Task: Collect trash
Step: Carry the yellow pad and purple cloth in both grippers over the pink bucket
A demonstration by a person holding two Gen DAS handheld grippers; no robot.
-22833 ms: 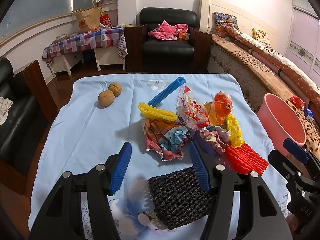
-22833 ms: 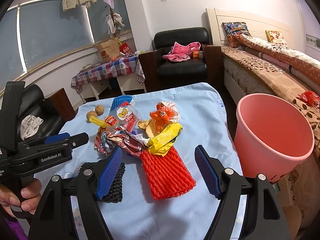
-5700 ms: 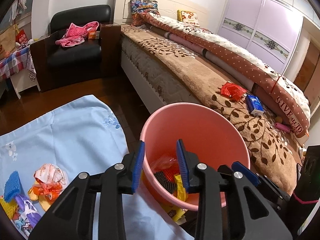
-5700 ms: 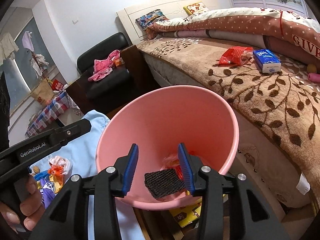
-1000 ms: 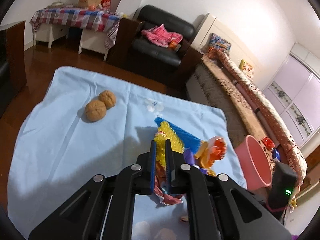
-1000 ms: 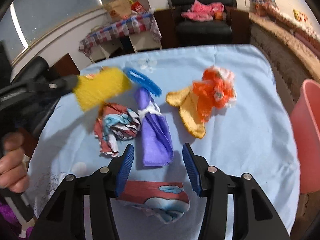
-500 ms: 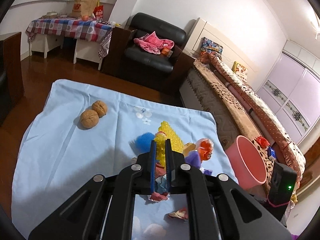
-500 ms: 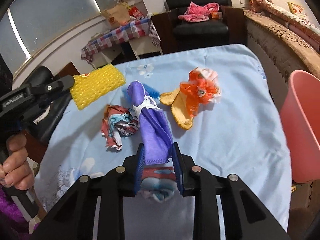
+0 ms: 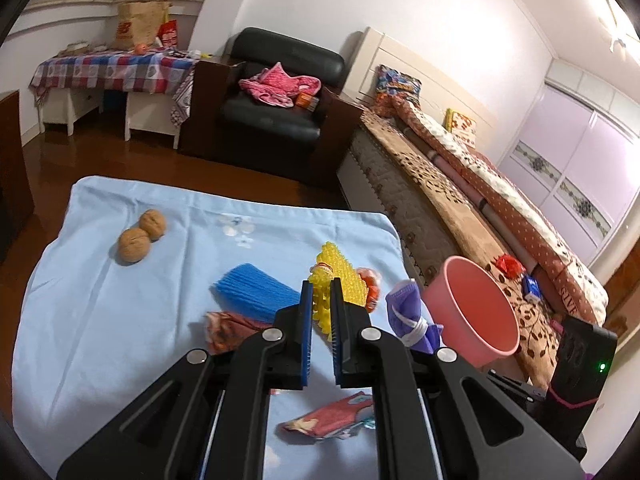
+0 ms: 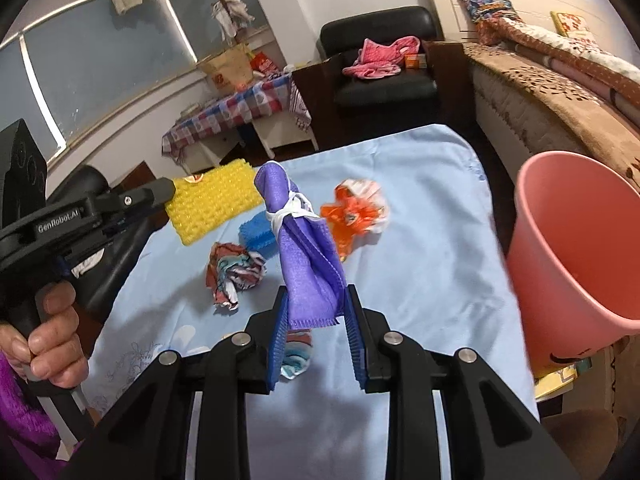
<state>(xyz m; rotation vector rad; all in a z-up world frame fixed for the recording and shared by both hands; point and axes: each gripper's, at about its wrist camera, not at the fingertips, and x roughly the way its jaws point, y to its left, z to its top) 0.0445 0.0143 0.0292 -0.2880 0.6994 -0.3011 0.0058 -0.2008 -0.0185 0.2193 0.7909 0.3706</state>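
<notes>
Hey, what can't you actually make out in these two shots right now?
- Pink bin, right wrist view: its bottom is cut off by the frame edge, contents unseen.
- Patterned wrapper, right wrist view: mostly hidden behind the right tool and purple bag.
- Box on the bed, left wrist view: print too small.

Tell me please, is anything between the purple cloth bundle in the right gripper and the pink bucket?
Nothing visible. The purple cloth bundle is held above the table, and only bare blue tablecloth lies between it and the pink plastic bucket.
</notes>
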